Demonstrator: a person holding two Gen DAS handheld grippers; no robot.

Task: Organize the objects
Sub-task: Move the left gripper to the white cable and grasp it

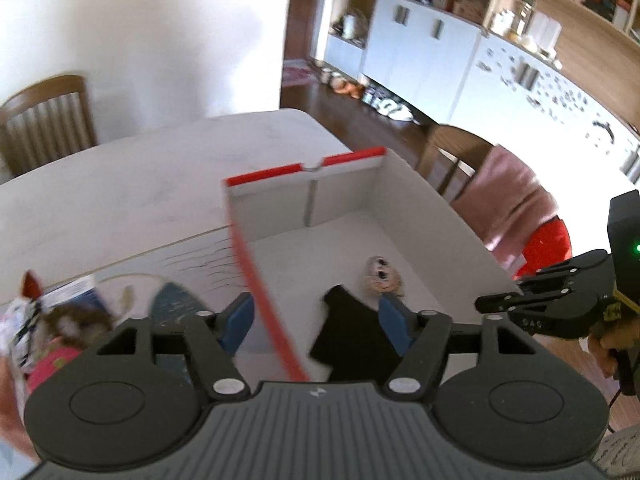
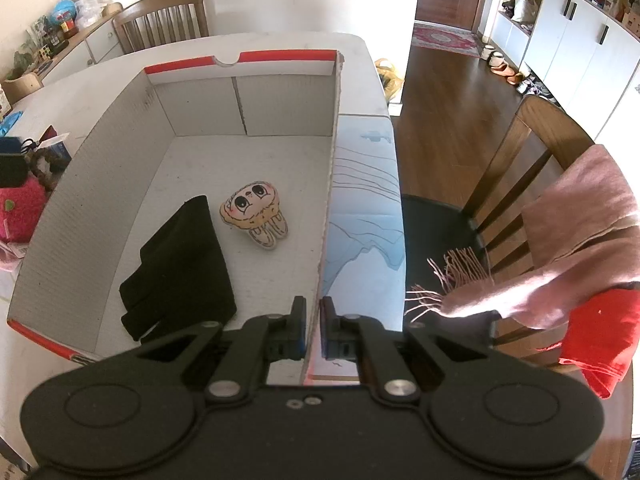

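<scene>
A white cardboard box with a red rim stands open on the table; it also shows in the left wrist view. Inside lie a black glove and a small cartoon plush; both show in the left wrist view, the glove and the plush. My left gripper is open, straddling the box's left red rim above the glove. My right gripper is shut on the box's right wall near its front corner, and shows from outside in the left wrist view.
Left of the box lie a pink plush, a doll and other small items. A chair draped with a pink scarf stands right of the table. Another chair stands behind. Cabinets line the far wall.
</scene>
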